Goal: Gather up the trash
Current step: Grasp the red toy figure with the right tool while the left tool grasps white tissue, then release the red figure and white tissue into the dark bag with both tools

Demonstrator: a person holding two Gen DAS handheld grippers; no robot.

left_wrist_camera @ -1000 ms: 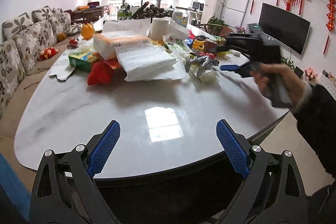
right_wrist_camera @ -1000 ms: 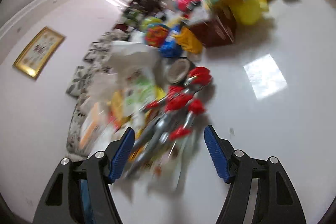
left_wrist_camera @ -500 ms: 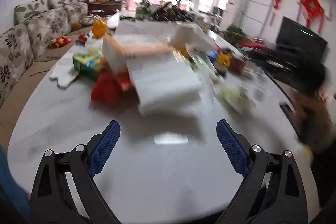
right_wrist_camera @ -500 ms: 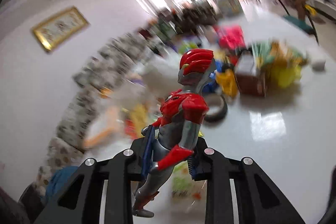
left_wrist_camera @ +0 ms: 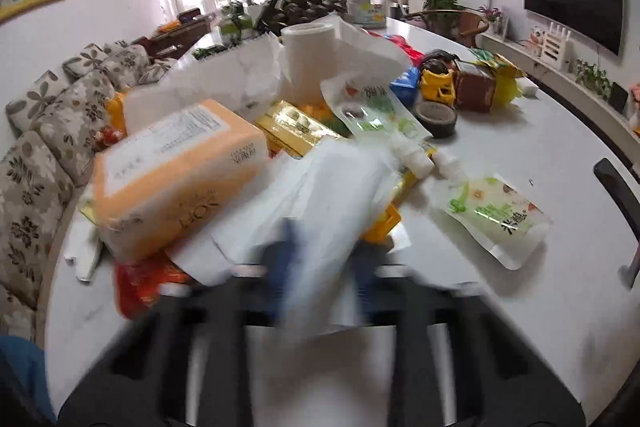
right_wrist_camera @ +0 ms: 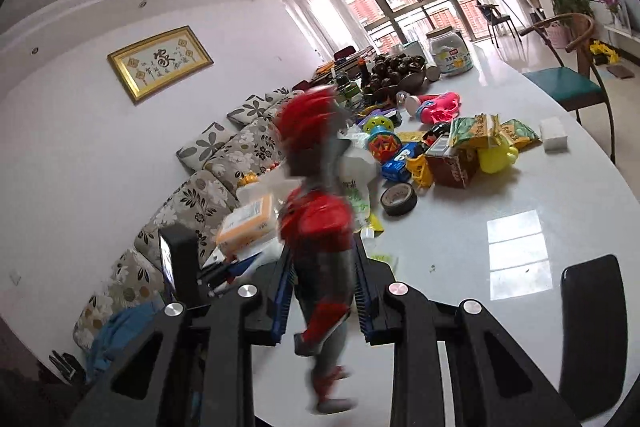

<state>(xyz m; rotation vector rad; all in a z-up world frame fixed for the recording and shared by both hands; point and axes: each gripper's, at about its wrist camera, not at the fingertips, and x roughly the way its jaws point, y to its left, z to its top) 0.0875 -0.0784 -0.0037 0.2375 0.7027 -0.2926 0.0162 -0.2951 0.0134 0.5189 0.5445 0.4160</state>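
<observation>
Left gripper (left_wrist_camera: pixel 320 267) has just closed, clamped on a white bag (left_wrist_camera: pixel 336 195) beside the tissue pack (left_wrist_camera: pixel 176 167); right gripper (right_wrist_camera: pixel 322 291) clamps a red figure (right_wrist_camera: pixel 316 223) above the table (right_wrist_camera: pixel 540 195).

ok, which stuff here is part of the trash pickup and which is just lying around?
Job: white plastic bag, green-print pouch, red toy figure.
Lying about: tape roll, orange tissue pack, paper roll, jar.
</observation>
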